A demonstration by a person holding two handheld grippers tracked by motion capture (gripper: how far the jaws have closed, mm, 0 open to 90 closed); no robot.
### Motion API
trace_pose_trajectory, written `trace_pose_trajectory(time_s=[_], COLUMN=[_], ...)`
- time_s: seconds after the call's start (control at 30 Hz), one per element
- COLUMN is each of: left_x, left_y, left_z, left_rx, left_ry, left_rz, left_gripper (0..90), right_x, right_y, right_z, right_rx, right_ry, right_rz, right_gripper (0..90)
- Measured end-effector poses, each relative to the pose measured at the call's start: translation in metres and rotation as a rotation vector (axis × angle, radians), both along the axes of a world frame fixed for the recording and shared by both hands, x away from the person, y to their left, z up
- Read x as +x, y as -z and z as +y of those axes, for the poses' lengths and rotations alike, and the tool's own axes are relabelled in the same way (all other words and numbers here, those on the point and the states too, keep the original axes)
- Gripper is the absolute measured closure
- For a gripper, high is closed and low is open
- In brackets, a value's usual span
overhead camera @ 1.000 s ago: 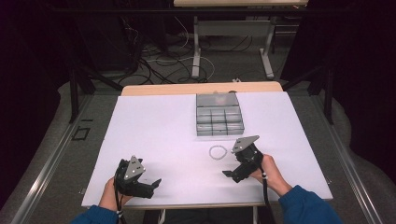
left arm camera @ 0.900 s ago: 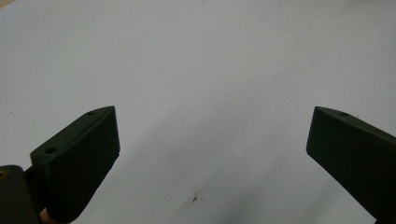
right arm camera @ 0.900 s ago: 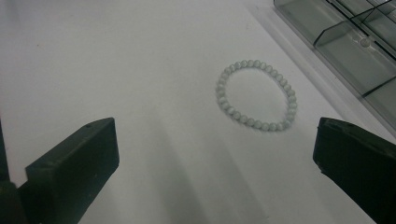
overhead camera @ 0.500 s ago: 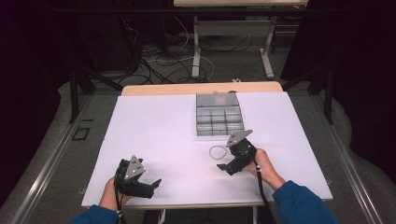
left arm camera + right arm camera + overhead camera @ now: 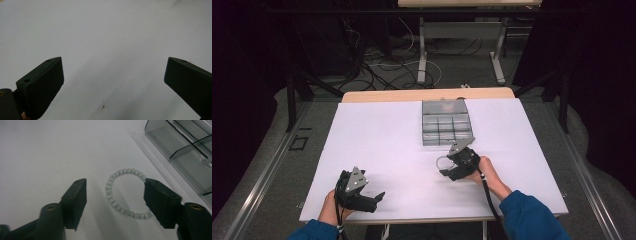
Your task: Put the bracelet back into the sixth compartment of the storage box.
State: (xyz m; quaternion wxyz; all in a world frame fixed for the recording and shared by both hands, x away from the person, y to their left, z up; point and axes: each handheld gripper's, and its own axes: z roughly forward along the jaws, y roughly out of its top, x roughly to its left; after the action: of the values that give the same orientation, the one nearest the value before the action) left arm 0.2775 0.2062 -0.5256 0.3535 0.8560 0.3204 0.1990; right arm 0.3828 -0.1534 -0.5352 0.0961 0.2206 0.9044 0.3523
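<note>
The right tongs (image 5: pixel 446 167) are down at the bracelet (image 5: pixel 441 161), a small ring of pale beads that lies flat on the white desk (image 5: pixel 377 145). In the right gripper view the bracelet (image 5: pixel 126 193) lies between the two black jaws but not in the middle: it sits close to the right jaw, whose tip covers the edge of the ring, and there is a wide bare gap to the left jaw. The jaws have just been closing and now stand about half wide, with the beads between them and no pinch yet. The ring is a bit longer from near to far than from side to side, so I think the jaws will press its two sides together. The grey box (image 5: pixel 446 122) with its little open cells stands just on the far side of the bracelet, so there is not much room that way. Its clear wall (image 5: pixel 175 147) is close on the right in the right gripper view. To the left and near side the desk is bare, so there is plenty of room to lift and move. The left tongs (image 5: pixel 379 196) rest at the near left edge of the desk, well apart from the bracelet. They are wide and hold nothing (image 5: pixel 112 82). The right hand (image 5: pixel 484 172) is much nearer, so I think this is its job.
</note>
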Motion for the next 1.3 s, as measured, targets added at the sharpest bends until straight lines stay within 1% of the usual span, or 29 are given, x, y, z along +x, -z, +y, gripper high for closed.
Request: trace_pose_trajectory(time_s=[0.03, 0.07, 0.1, 0.13, 0.17, 0.2, 0.23, 0.27, 0.3, 0.33, 0.37, 0.4, 0.43, 0.47, 0.5, 0.53, 0.67, 0.73, 0.77, 0.8, 0.83, 1.07, 1.13, 1.2, 1.23, 1.3], left_x=[0.0, 0.0, 0.0, 0.0, 0.0, 0.0, 0.0, 0.0, 0.0, 0.001, 0.001, 0.001, 0.001, 0.001, 0.001, 0.0, 0.001, 0.0, 0.0, 0.0, 0.0, 0.0, 0.0, 0.0, 0.0, 0.0], left_y=[0.0, 0.0, 0.0, 0.0, 0.0, 0.0, 0.0, 0.0, 0.0, -0.001, -0.001, -0.001, -0.001, 0.0, 0.0, 0.0, -0.001, -0.001, -0.001, -0.001, 0.0, -0.001, -0.001, -0.001, -0.001, -0.001], left_z=[0.0, 0.0, 0.0, 0.0, 0.0, 0.0, 0.0, 0.0, 0.0, 0.0, 0.0, 0.0, 0.0, -0.001, 0.0, 0.0, 0.0, 0.0, 0.0, 0.0, 0.0, -0.001, -0.001, -0.001, -0.001, -0.002], left_rx=[0.002, 0.007, 0.007, 0.008, 0.008, 0.005, 0.005, 0.005, 0.004, 0.013, 0.013, 0.012, 0.012, 0.005, 0.007, 0.007, 0.015, 0.015, 0.014, 0.013, 0.012, 0.017, 0.015, 0.014, 0.015, 0.013], left_ry=[-0.001, 0.001, 0.001, 0.002, 0.003, -0.001, 0.0, 0.004, 0.004, 0.007, 0.006, 0.006, 0.006, 0.006, 0.006, 0.006, 0.009, 0.009, 0.008, 0.007, 0.008, 0.011, 0.011, 0.011, 0.012, 0.009], left_rz=[0.0, 0.0, 0.002, 0.003, 0.003, 0.002, 0.002, 0.008, 0.008, 0.004, 0.005, 0.003, 0.004, 0.008, 0.008, 0.009, 0.005, 0.005, 0.005, 0.008, 0.005, 0.004, 0.004, 0.003, 0.002, -0.002], left_gripper=[2.5, 2.6, 2.6, 2.6, 2.6, 2.5, 2.6, 2.6, 2.6, 2.6, 2.6, 2.6, 2.6, 2.6, 2.6, 2.6, 2.6, 2.6, 2.6, 2.6, 2.6, 2.6, 2.6, 2.6, 2.6, 2.6], right_x=[0.0, 0.003, 0.004, 0.005, 0.005, 0.007, 0.007, 0.007, 0.008, 0.008, 0.009, 0.01, 0.01, 0.009, 0.009, 0.009, 0.01, 0.009, 0.008, 0.008, 0.007, 0.004, 0.004, 0.003, 0.001, 0.002], right_y=[0.001, 0.002, 0.004, 0.005, 0.005, 0.007, 0.007, 0.007, 0.009, 0.009, 0.011, 0.011, 0.012, 0.014, 0.014, 0.015, 0.016, 0.017, 0.016, 0.017, 0.017, 0.017, 0.016, 0.016, 0.015, 0.014], right_z=[0.0, 0.001, 0.001, 0.002, 0.002, 0.003, 0.003, 0.003, 0.005, 0.005, 0.006, 0.006, 0.007, 0.008, 0.008, 0.008, 0.007, 0.006, 0.006, 0.006, 0.007, 0.008, 0.009, 0.009, 0.01, 0.009], right_rx=[-0.001, -0.002, -0.005, -0.009, -0.009, -0.008, -0.015, -0.015, -0.018, -0.018, -0.016, -0.023, -0.031, -0.046, -0.046, -0.036, -0.025, -0.016, -0.014, -0.013, -0.016, -0.017, -0.022, -0.027, -0.027, -0.026], right_ry=[0.011, -0.001, 0.0, 0.007, 0.007, -0.014, -0.01, -0.01, -0.027, -0.027, -0.027, -0.041, -0.034, -0.03, -0.03, -0.029, -0.023, -0.001, 0.0, 0.005, 0.016, 0.025, 0.018, 0.019, 0.035, 0.03], right_rz=[0.011, 0.002, 0.017, 0.016, 0.016, 0.024, 0.031, 0.031, 0.039, 0.039, 0.026, 0.035, 0.039, 0.059, 0.059, 0.057, 0.068, 0.086, 0.098, 0.091, 0.093, 0.082, 0.063, 0.059, 0.052, 0.049], right_gripper=[41.9, 46.0, 50.6, 53.5, 53.5, 57.5, 59.5, 59.5, 63.1, 63.1, 65.3, 66.9, 68.6, 72.7, 72.7, 74.3, 78.0, 80.9, 82.4, 85.2, 85.6, 86.2, 86.3, 86.4, 86.4, 86.5])
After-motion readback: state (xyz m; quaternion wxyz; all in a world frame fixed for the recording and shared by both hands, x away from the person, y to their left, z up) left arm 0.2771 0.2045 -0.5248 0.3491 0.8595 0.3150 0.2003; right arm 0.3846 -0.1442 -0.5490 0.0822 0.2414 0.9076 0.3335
